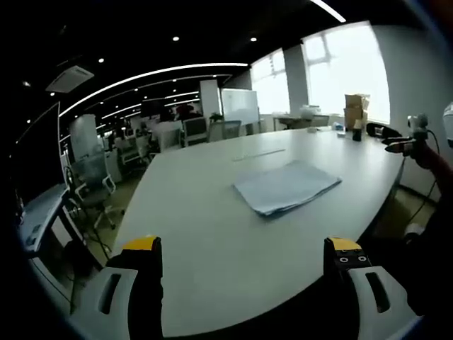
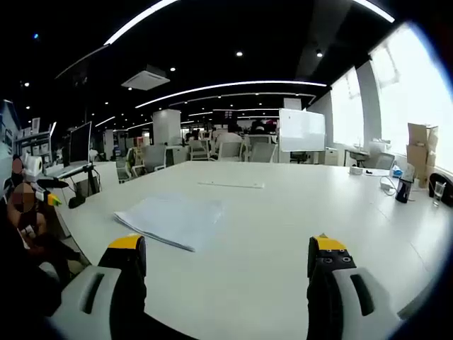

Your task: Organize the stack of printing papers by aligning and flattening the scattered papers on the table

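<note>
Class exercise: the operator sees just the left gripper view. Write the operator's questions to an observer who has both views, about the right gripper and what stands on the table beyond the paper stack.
Operator: Is the right gripper holding any paper?
Observer: No. The right gripper has its jaws open with nothing between them, and the paper stack lies untouched ahead of them on the table.
Operator: Is anything fragile standing on the table?
Observer: Yes. In the right gripper view a glass stands next to a dark bottle, far off to the right of the stack.
</note>
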`<move>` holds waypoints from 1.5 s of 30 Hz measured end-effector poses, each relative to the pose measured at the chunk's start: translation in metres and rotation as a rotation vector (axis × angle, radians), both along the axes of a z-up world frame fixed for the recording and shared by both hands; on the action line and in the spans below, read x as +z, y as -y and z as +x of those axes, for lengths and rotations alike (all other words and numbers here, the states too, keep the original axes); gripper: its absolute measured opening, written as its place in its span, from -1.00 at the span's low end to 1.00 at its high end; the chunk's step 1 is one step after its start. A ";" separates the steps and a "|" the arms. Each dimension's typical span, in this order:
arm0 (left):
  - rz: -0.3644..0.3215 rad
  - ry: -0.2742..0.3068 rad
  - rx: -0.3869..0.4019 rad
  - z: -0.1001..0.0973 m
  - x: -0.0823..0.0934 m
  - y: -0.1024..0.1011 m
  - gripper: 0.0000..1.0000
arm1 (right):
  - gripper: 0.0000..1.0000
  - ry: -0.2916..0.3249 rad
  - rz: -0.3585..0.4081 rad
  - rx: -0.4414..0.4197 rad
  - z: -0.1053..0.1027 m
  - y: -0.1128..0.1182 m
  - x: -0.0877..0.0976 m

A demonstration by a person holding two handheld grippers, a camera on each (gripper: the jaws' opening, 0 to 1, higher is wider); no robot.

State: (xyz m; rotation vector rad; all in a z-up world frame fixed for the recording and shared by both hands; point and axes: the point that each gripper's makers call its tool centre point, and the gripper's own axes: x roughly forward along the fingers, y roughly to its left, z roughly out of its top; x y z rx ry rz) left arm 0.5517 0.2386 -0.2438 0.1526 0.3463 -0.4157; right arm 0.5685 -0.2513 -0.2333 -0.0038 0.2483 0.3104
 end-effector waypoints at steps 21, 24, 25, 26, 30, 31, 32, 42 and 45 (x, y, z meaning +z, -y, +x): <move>-0.003 0.008 0.002 0.001 0.005 0.000 0.94 | 0.80 0.009 0.008 0.004 0.000 0.001 0.003; -0.002 0.007 0.002 0.001 0.004 0.000 0.94 | 0.80 0.006 0.006 0.004 0.000 0.001 0.002; -0.002 0.005 0.002 0.000 0.003 0.000 0.94 | 0.80 0.007 0.004 0.003 -0.001 0.001 0.002; -0.002 0.002 0.002 0.000 0.002 0.000 0.94 | 0.80 0.008 0.003 0.004 -0.001 0.001 0.002; -0.002 -0.001 0.010 0.000 0.001 -0.002 0.94 | 0.80 0.015 0.008 0.001 -0.002 0.001 0.004; -0.004 0.001 0.011 0.000 0.002 -0.002 0.94 | 0.80 0.015 0.009 0.001 -0.002 0.001 0.004; -0.004 0.003 0.010 -0.001 0.002 -0.002 0.94 | 0.80 0.012 0.009 0.001 -0.002 0.001 0.003; 0.000 0.006 0.005 -0.002 0.002 -0.001 0.94 | 0.80 0.015 0.009 0.007 -0.003 -0.002 0.003; -0.001 0.006 0.004 -0.004 0.002 0.000 0.94 | 0.80 0.012 0.009 0.004 -0.004 -0.001 0.002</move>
